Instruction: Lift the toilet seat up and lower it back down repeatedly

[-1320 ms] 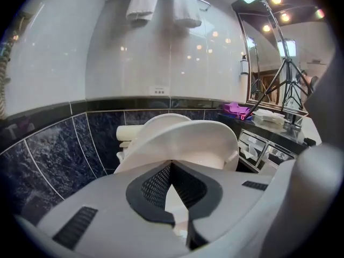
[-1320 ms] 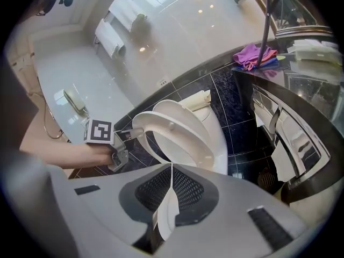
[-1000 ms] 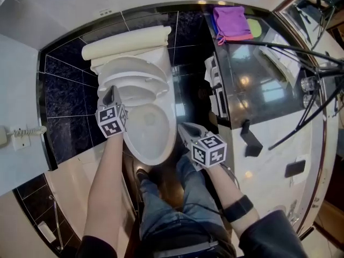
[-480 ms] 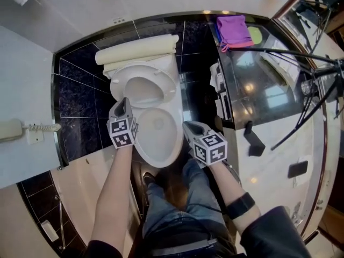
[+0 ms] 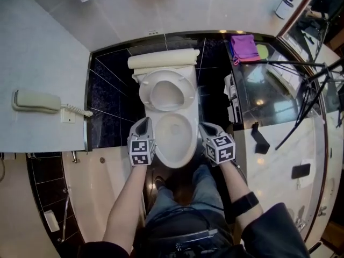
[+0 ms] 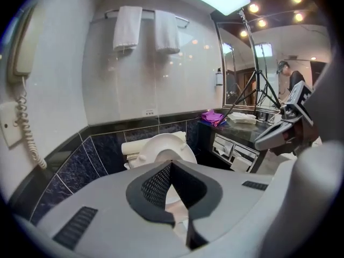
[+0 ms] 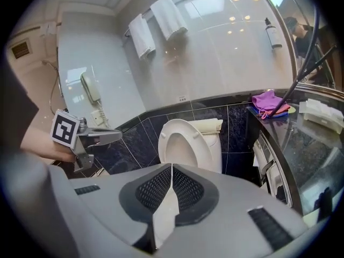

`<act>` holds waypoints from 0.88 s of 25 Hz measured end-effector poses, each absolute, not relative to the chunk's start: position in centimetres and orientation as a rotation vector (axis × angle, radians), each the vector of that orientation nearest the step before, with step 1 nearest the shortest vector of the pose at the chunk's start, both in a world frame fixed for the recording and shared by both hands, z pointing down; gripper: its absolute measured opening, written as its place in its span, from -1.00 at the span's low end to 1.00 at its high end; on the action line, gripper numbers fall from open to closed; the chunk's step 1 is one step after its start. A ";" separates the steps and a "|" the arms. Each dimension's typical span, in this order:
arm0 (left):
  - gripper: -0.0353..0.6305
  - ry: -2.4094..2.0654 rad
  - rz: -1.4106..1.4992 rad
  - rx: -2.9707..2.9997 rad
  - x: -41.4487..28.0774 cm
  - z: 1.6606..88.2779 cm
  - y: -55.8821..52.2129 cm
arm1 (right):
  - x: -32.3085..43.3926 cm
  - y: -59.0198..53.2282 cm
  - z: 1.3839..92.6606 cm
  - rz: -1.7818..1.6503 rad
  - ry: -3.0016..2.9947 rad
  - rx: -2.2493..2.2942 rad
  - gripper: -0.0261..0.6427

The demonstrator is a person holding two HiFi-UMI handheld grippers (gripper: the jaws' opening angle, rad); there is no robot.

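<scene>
While the white oval plastic toilet seat (image 5: 166, 93) stands raised against the cream cistern (image 5: 161, 59) at the far end of the white ceramic bowl (image 5: 174, 153), the 2 jaw pairs are clenched on nothing, the grey left gripper (image 5: 143, 123) just left of the bowl's near rim, the grey right gripper (image 5: 207, 128) just right.

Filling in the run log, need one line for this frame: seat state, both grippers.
toilet seat: raised | left gripper: shut, empty, left of bowl | right gripper: shut, empty, right of bowl | contact: none
</scene>
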State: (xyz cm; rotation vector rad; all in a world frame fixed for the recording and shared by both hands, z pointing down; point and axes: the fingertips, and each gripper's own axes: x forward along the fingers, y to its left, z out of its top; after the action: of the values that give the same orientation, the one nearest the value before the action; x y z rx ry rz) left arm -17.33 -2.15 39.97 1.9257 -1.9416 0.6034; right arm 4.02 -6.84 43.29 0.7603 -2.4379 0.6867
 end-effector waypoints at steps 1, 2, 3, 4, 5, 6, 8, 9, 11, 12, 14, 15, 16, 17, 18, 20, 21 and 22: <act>-0.89 -1.939 0.595 1.928 -17.3 39.3 -1.1 | 4.1 -6.5 42.9 0.681 -2.436 0.768 -0.85; -0.89 -1.936 0.589 1.932 -17.4 38.7 -0.1 | 4.1 -6.0 42.4 0.677 -2.436 0.773 -0.85; -0.89 -1.930 0.581 1.938 -17.3 38.2 0.9 | 4.2 -5.6 41.9 0.671 -2.435 0.777 -0.85; -0.89 -1.922 0.571 1.946 -17.2 37.6 1.9 | 4.3 -5.2 41.4 0.661 -2.435 0.783 -0.85; -0.89 -1.914 0.561 1.952 -17.2 37.1 2.8 | 4.5 -4.7 40.9 0.649 -2.434 0.790 -0.85; -0.89 -1.909 0.551 1.956 -17.2 36.6 3.8 | 4.6 -4.2 40.4 0.636 -2.432 0.796 -0.85; -0.89 -1.906 0.533 1.961 -17.6 35.5 5.5 | 4.6 -3.2 39.4 0.610 -2.432 0.801 -0.85; -0.89 -1.907 0.523 1.962 -17.8 35.0 6.4 | 4.6 -2.7 39.0 0.599 -2.434 0.803 -0.85; -0.89 -1.907 0.496 1.963 -17.9 34.0 7.9 | 4.7 -1.8 38.3 0.580 -2.436 0.807 -0.85; -0.89 -1.909 0.484 1.960 -17.9 33.5 8.6 | 4.8 -1.3 38.0 0.571 -2.435 0.808 -0.85; -0.89 -1.913 0.470 1.957 -18.0 32.8 10.1 | 4.9 -0.3 37.6 0.557 -2.433 0.815 -0.85; -0.89 -1.914 0.468 1.960 -18.0 32.5 10.7 | 4.8 0.1 37.3 0.551 -2.434 0.817 -0.85; -0.89 -1.915 0.468 1.966 -17.9 32.3 11.3 | 4.8 0.6 37.1 0.545 -2.437 0.819 -0.85; -0.89 -1.916 0.469 1.974 -17.8 32.0 11.9 | 4.8 1.0 36.9 0.538 -2.439 0.822 -0.85; -0.89 -1.917 0.469 1.980 -17.7 31.8 12.5 | 4.8 1.5 36.8 0.530 -2.441 0.825 -0.85; -0.89 -1.918 0.468 1.990 -17.5 31.5 13.4 | 4.9 2.3 36.5 0.519 -2.442 0.827 -0.84; -0.89 -1.917 0.467 1.994 -17.4 31.4 13.8 | 5.0 2.8 36.5 0.516 -2.442 0.828 -0.85; -0.89 -1.913 0.462 1.995 -17.2 31.3 14.2 | 5.1 3.1 36.4 0.516 -2.441 0.829 -0.85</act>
State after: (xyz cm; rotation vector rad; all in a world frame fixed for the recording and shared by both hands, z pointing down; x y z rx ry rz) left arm -17.23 14.21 31.26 1.9953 -1.9131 0.4619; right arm 5.15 3.13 36.43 0.8289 -2.4412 0.5158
